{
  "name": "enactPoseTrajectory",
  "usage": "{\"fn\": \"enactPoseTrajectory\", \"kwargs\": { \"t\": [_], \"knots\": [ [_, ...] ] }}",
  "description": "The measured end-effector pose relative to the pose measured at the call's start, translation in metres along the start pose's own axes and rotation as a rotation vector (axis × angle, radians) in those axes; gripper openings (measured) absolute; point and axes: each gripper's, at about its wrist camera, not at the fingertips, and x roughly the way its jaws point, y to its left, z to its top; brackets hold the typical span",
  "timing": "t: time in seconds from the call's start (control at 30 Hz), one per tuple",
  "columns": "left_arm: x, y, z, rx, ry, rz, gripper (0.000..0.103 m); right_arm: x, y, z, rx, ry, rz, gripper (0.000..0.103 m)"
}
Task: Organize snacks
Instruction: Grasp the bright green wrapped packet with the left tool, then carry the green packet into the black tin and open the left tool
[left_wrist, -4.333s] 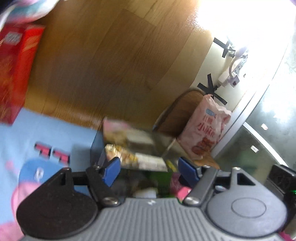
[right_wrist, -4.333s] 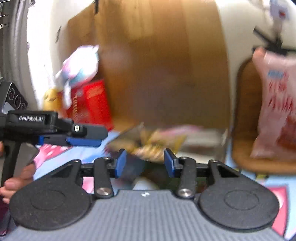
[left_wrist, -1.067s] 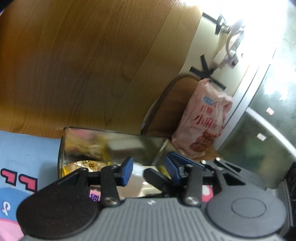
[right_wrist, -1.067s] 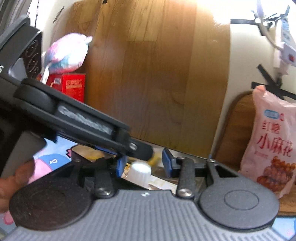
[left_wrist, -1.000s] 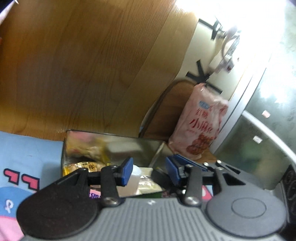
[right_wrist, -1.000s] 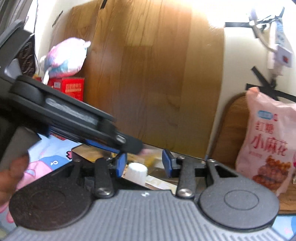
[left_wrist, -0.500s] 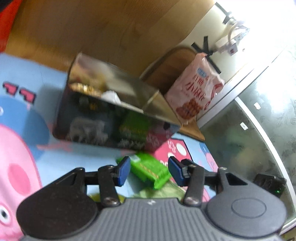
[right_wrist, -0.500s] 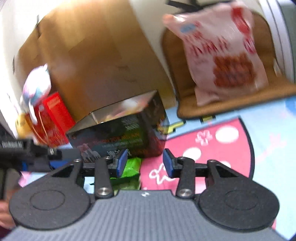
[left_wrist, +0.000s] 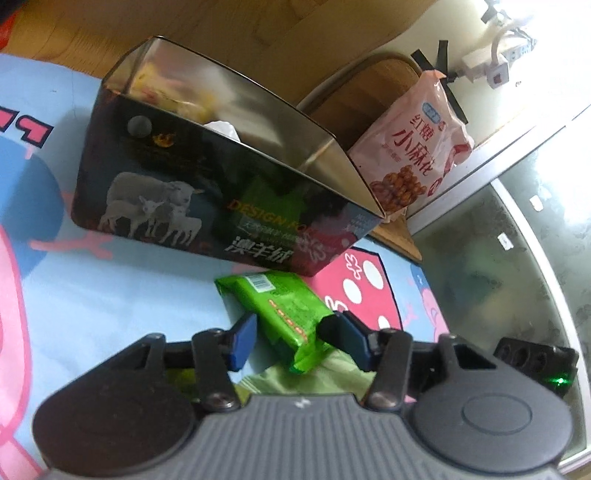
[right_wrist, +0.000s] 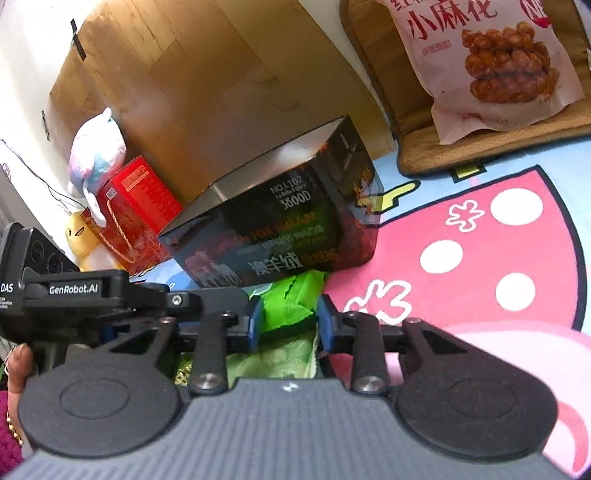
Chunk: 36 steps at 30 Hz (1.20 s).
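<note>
A black tin box (left_wrist: 166, 192) with a sheep picture stands open on the cartoon mat (left_wrist: 110, 295), with snack packets inside. In front of it lies a green snack packet (left_wrist: 284, 310). My left gripper (left_wrist: 295, 336) is low over the mat and straddles the packet's near end. Its right pad touches the wrapper and its left pad stands just clear. From the other side, my right gripper (right_wrist: 290, 323) has the same green packet (right_wrist: 295, 299) between its closing jaws, with no firm press visible. A paler green packet (right_wrist: 273, 354) lies underneath. The left gripper's body (right_wrist: 110, 295) crosses the right wrist view.
A pink bag of fried twists (right_wrist: 491, 55) leans on a brown cushion (right_wrist: 424, 147) behind the box (right_wrist: 280, 236). A red carton (right_wrist: 140, 199), a plush toy (right_wrist: 96, 147) and a yellow toy (right_wrist: 79, 232) stand at the left. A wooden panel rises behind. A glass panel (left_wrist: 498, 258) borders the mat.
Both grippers have come down from over the box's open top to the mat in front of it. The green packet now lies between both pairs of fingers. The right jaws have narrowed.
</note>
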Motion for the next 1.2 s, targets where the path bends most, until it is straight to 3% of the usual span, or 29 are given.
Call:
{"fn": "enactPoseTrajectory", "kwargs": {
  "t": [0.1, 0.27, 0.4, 0.53, 0.67, 1.0, 1.2],
  "knots": [
    [-0.009, 0.001, -0.001, -0.024, -0.012, -0.024, 0.042, -0.009, 0.011, -0.001, -0.02, -0.026, 0.014, 0.032],
    [-0.048, -0.005, -0.01, 0.019, -0.101, -0.028, 0.043, -0.018, 0.043, -0.007, -0.072, -0.066, 0.067, 0.03],
    [-0.082, 0.005, -0.024, 0.023, -0.153, 0.002, 0.044, -0.007, 0.067, -0.021, -0.1, -0.037, 0.104, 0.029],
    [-0.102, 0.029, -0.04, -0.019, -0.166, 0.047, 0.044, 0.016, 0.084, -0.039, -0.127, 0.046, 0.125, 0.029],
    [-0.113, 0.05, -0.049, -0.065, -0.17, 0.083, 0.044, 0.023, 0.108, -0.057, -0.247, 0.087, 0.107, 0.029],
    [-0.119, 0.062, -0.049, -0.077, -0.191, 0.075, 0.066, 0.022, 0.122, -0.061, -0.386, 0.105, 0.063, 0.04],
    [-0.125, 0.069, -0.047, -0.085, -0.207, 0.075, 0.066, 0.036, 0.138, -0.062, -0.511, 0.132, 0.047, 0.044]
  ]
}}
